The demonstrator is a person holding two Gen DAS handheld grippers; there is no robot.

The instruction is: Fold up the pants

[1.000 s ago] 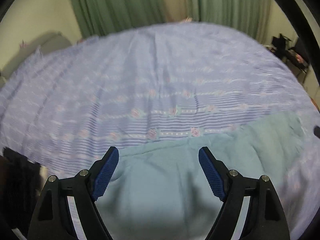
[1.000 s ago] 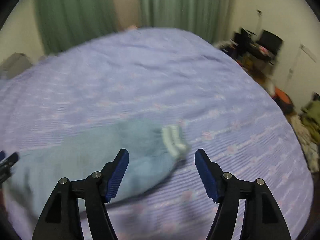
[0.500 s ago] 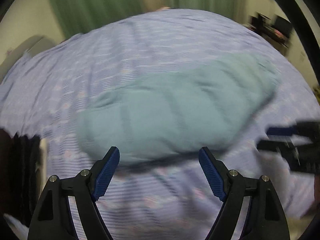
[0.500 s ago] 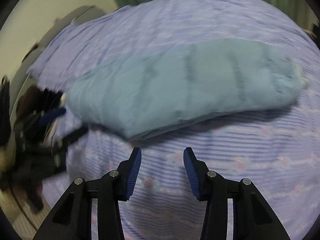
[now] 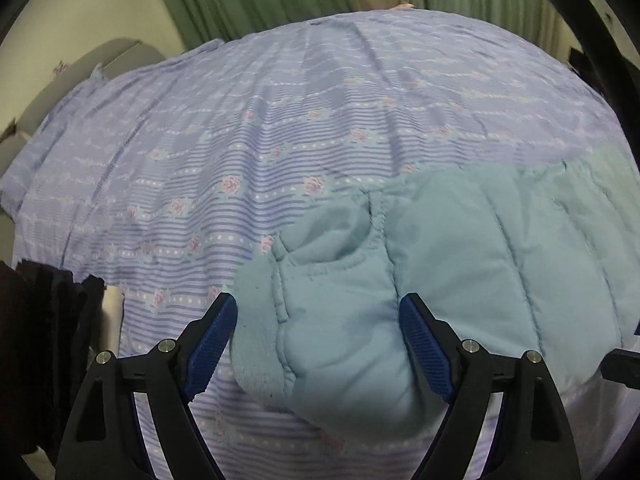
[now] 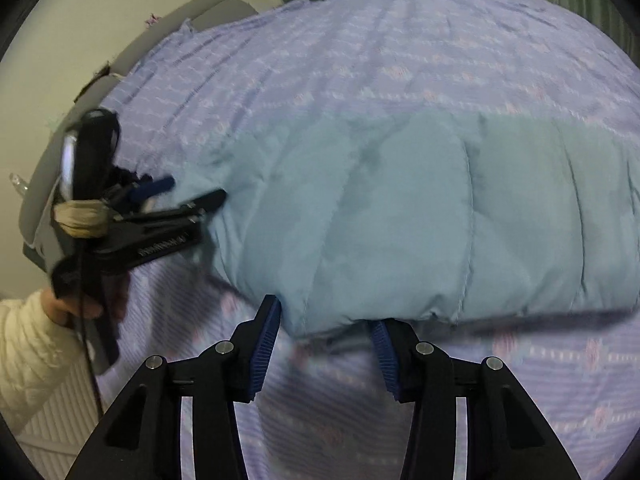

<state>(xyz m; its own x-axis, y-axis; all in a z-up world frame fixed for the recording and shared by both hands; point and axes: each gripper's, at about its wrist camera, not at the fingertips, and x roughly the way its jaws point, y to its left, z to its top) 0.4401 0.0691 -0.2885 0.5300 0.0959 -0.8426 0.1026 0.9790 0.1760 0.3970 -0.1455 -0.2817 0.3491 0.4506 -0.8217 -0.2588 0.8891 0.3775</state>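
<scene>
The pants (image 5: 460,280) are cut off at the right edge of both wrist views, so their far end is not seen. The left hand-held gripper (image 6: 188,196) is blurred in the right wrist view. A dark heap (image 5: 36,340) at the left edge cannot be identified.

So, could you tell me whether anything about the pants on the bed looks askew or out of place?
Mostly no. The light blue quilted pants lie in a tidy folded bundle on the striped bedspread. Only the waistband end looks rumpled, bunching up between the fingers of the open left tool.
</scene>
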